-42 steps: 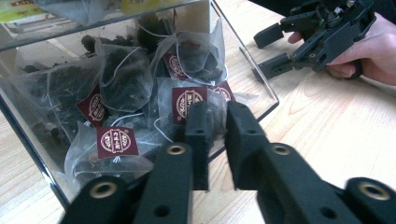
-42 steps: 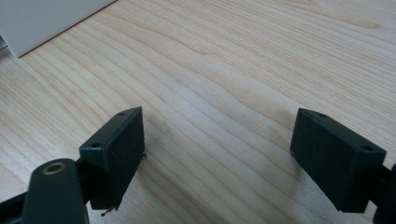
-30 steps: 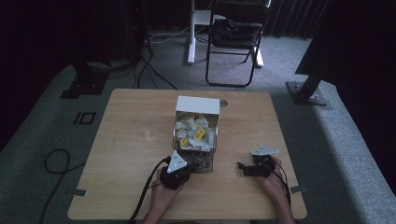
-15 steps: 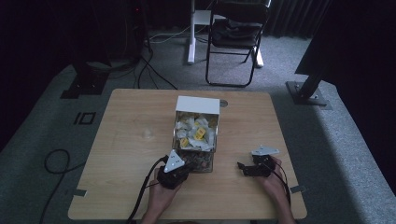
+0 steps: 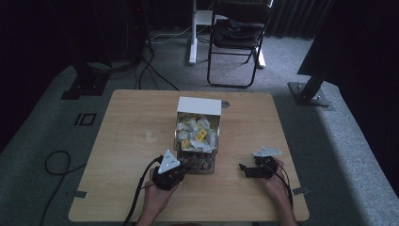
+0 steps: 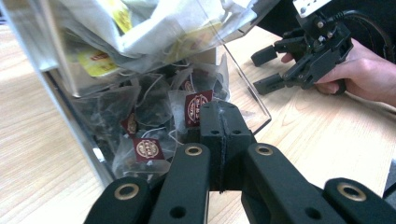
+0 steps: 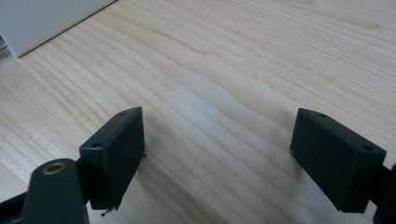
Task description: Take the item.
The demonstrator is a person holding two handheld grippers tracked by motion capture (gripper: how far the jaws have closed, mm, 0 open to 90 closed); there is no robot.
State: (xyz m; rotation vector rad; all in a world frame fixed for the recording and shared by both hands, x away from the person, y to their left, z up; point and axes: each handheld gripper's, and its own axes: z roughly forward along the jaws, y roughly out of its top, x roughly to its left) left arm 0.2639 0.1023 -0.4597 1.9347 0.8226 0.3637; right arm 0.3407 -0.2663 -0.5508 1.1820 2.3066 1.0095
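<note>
A clear plastic dispenser box (image 5: 197,107) with a white top stands mid-table, stuffed with tea bags (image 5: 196,132). Dark pyramid tea bags with maroon tags (image 6: 148,148) lie in its open bottom. My left gripper (image 5: 180,167) sits at that opening, and in the left gripper view its jaws (image 6: 219,116) are pressed together at the corner of a tea bag with a maroon tag (image 6: 197,106). Over on the right, my right gripper (image 5: 243,169) rests low over the wood, jaws wide apart (image 7: 217,158) with nothing between them. It also appears open in the left gripper view (image 6: 266,70).
The wooden table (image 5: 131,132) has bare room on both sides of the box. The box's white wall (image 7: 42,18) is at the top left of the right gripper view. A folding chair (image 5: 235,42), a stand base and cables are on the carpet beyond the table.
My left gripper has drawn slightly back and to the left from the box opening. The right gripper has stayed in place.
</note>
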